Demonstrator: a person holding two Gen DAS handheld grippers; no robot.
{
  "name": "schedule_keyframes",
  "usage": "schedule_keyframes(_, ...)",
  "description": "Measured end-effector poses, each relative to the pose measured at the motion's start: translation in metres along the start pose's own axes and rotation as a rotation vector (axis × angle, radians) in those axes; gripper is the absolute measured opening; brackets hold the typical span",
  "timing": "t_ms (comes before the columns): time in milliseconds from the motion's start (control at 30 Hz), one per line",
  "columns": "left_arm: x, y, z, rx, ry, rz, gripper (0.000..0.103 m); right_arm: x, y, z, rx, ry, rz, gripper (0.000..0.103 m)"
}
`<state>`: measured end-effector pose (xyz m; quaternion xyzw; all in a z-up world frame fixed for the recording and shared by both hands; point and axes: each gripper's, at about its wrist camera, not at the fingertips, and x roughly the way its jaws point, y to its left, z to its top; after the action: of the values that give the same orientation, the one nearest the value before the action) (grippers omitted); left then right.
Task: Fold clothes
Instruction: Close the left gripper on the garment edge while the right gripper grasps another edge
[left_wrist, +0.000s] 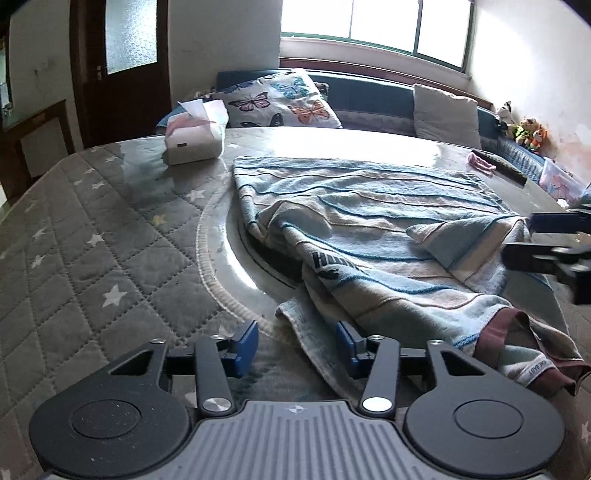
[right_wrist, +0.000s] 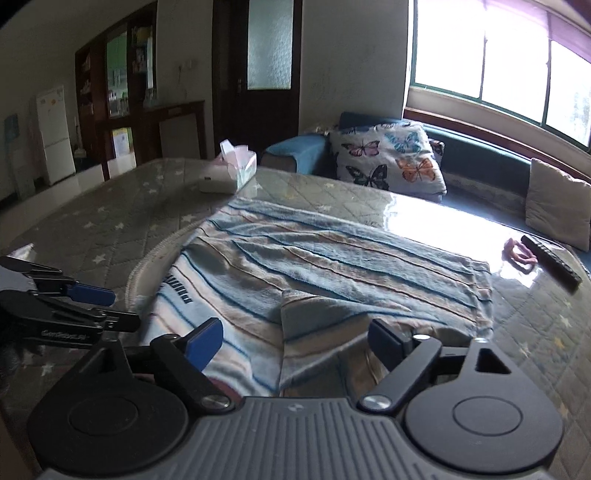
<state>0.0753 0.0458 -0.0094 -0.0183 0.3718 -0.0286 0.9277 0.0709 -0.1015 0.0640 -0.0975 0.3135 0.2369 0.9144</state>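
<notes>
A blue, beige and white striped cloth with dark lettering lies rumpled on the table, one corner folded over; a maroon piece with a label sticks out at its near right. My left gripper is open at the cloth's near left corner. The cloth's edge runs between its blue pads, close to the right one, and the left pad stands free. In the right wrist view my right gripper is open wide over the folded flap of the striped cloth. The left gripper shows at that view's left edge, the right gripper at the left view's right edge.
The table has a grey quilted star cover under glass, with a round inset rim. A tissue box stands at the far left. A black remote and a pink hair tie lie at the far right. A sofa with a butterfly pillow is behind.
</notes>
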Motion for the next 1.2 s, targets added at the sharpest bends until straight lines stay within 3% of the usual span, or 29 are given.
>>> schedule_keyframes(167,0.005,0.004,0.001,-0.003,-0.002,-0.022,0.034,0.034,0.002,0.008,-0.033,0.055,-0.017,0.068)
schedule_keyframes(367,0.006,0.009,0.001,-0.014,-0.005,-0.052,0.031,0.068,0.012,0.012,-0.095,0.102,-0.034,0.056)
schedule_keyframes(467,0.006,0.008,0.001,-0.009,-0.009,-0.059,0.024,0.082,0.015,0.011,-0.113,0.123,-0.048,0.047)
schedule_keyframes(667,0.006,0.014,0.003,-0.037,-0.013,-0.065,0.006,0.088,0.007,0.007,-0.071,0.144,-0.061,0.009)
schedule_keyframes(767,0.002,0.017,0.004,-0.052,-0.027,-0.063,0.003,0.077,0.001,0.007,-0.045,0.122,-0.072,0.003)
schedule_keyframes(1000,-0.02,0.027,0.012,-0.068,-0.1,-0.016,0.0,0.031,-0.023,0.005,0.023,0.032,-0.118,0.002)
schedule_keyframes(1200,-0.034,0.034,0.012,-0.06,-0.12,-0.006,0.0,-0.026,-0.068,-0.006,0.152,-0.061,-0.23,0.002)
